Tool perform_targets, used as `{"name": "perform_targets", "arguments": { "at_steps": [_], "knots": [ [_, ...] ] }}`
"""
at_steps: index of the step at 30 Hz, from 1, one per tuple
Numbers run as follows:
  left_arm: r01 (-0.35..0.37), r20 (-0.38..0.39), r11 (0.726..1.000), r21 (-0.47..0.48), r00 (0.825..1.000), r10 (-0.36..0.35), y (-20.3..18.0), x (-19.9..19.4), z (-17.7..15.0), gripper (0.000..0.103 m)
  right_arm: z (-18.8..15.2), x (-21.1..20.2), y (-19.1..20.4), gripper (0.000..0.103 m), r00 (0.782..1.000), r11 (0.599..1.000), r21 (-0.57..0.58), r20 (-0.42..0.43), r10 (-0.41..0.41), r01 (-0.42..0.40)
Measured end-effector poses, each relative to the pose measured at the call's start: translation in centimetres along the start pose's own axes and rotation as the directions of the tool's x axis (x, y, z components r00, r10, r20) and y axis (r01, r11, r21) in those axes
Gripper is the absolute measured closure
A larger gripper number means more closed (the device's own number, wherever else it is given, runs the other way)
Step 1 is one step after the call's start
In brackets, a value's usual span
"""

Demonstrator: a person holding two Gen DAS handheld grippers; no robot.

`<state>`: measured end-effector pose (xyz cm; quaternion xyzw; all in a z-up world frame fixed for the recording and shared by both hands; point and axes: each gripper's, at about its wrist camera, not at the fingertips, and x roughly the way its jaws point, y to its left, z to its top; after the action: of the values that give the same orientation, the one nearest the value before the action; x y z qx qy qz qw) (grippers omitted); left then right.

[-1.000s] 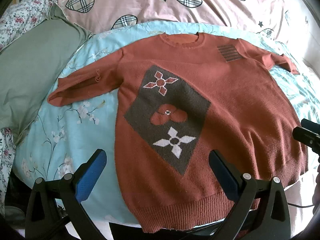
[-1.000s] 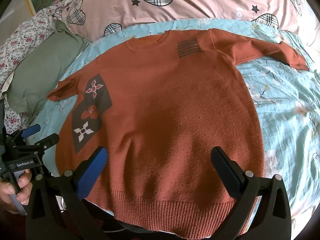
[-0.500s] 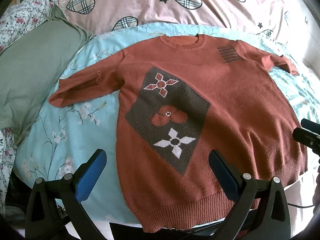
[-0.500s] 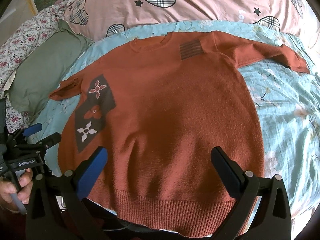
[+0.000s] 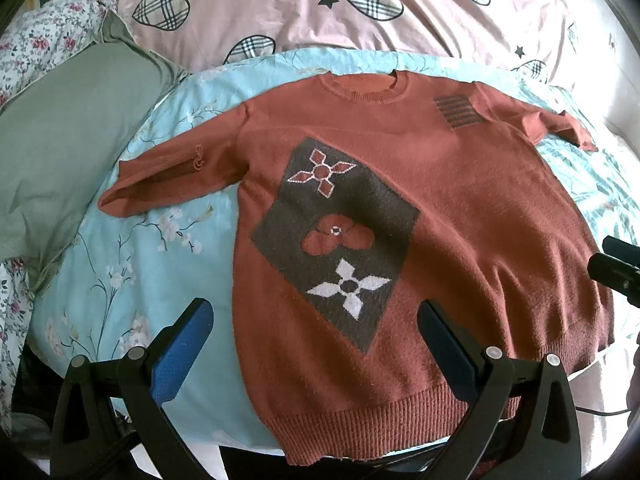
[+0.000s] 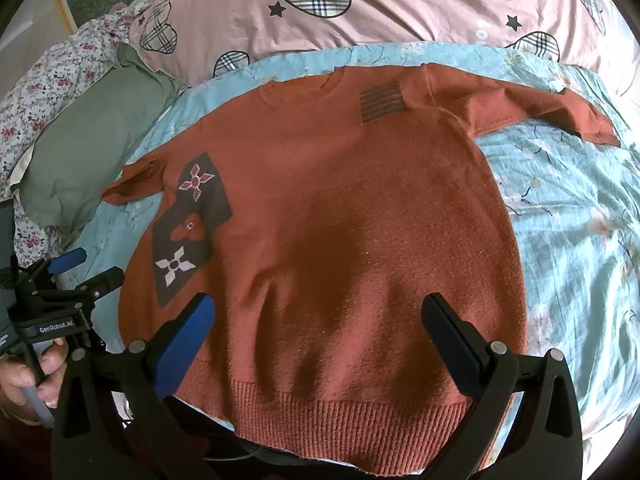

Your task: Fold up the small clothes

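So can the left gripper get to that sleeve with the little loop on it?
Probably yes. The left gripper is open and holds nothing, and the sleeve lies flat on the blue sheet with nothing on it.

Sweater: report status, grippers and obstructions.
Left gripper open, empty. Right gripper open, empty, above hem. Sweater flat on blue quilt, sleeves spread, unfolded. Nothing on it.

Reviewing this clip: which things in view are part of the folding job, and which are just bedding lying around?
Part of the job:
- rust-red sweater, spread flat
- left gripper, open above its hem
- right gripper, open above its hem

Just lying about:
- light blue floral quilt under the sweater
- green pillow
- pink heart-print duvet
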<state>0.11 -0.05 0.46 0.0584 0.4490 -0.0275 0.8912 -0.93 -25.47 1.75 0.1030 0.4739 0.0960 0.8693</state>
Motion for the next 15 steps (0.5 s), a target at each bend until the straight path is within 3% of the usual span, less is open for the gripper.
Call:
{"name": "perform_targets", "arguments": {
  "at_steps": [6,12,15],
  "knots": [
    [0.01,-0.064,1.0,0.001,0.998,-0.01,0.0,0.5,0.2,0.001,0.2,0.2,-1.0,0.0,0.998,0.998,0.035,0.052,0.042,-0.043],
    [0.008,0.03,1.0,0.0,1.0,-0.008,-0.2,1.3,0.3,0.001,0.6,0.6,-2.5,0.0,0.996,0.996,0.068,0.072,0.046,-0.051],
    [-0.007,0.024,1.0,0.016,1.0,0.007,-0.4,1.7,0.6,0.001,0.8,0.7,-3.2,0.0,0.997,0.997,0.07,0.077,0.029,-0.035]
  ]
}}
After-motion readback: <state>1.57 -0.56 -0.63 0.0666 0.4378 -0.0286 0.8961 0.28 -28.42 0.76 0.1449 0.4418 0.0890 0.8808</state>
